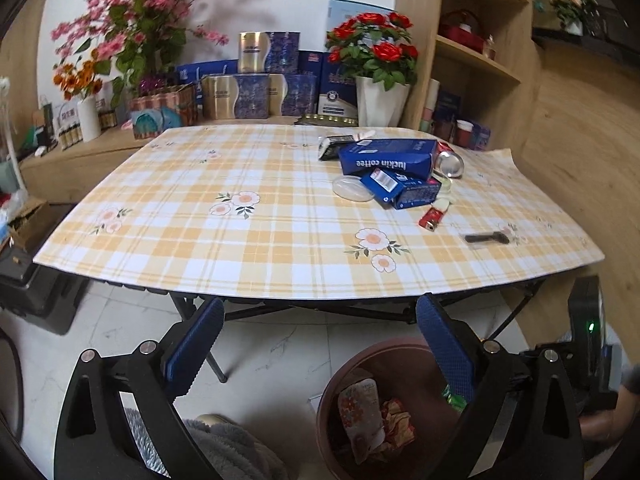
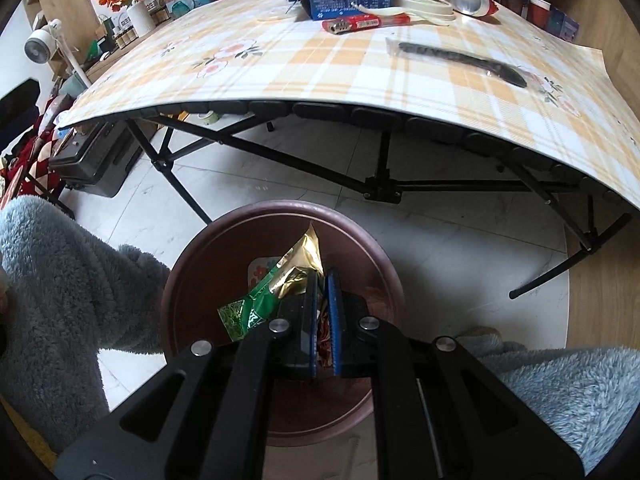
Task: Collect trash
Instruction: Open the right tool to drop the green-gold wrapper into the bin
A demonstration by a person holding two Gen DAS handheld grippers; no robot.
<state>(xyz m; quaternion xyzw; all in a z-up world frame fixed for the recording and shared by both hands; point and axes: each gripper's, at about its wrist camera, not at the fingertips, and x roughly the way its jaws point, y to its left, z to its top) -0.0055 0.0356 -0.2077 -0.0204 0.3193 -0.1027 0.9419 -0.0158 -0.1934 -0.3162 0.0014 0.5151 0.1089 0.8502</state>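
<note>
Item, near: right gripper [image 2: 322,280], jaws clamped on a green-and-gold wrapper [image 2: 276,284] above the brown bin [image 2: 192,264], apparently the drop step; release comes next. Left gripper [image 1: 320,336], jaws wide, empty. Far: blue cartons [image 1: 386,158], red lighter [image 1: 432,218], black strip [image 1: 486,238] remain on table [image 1: 240,240].
</note>
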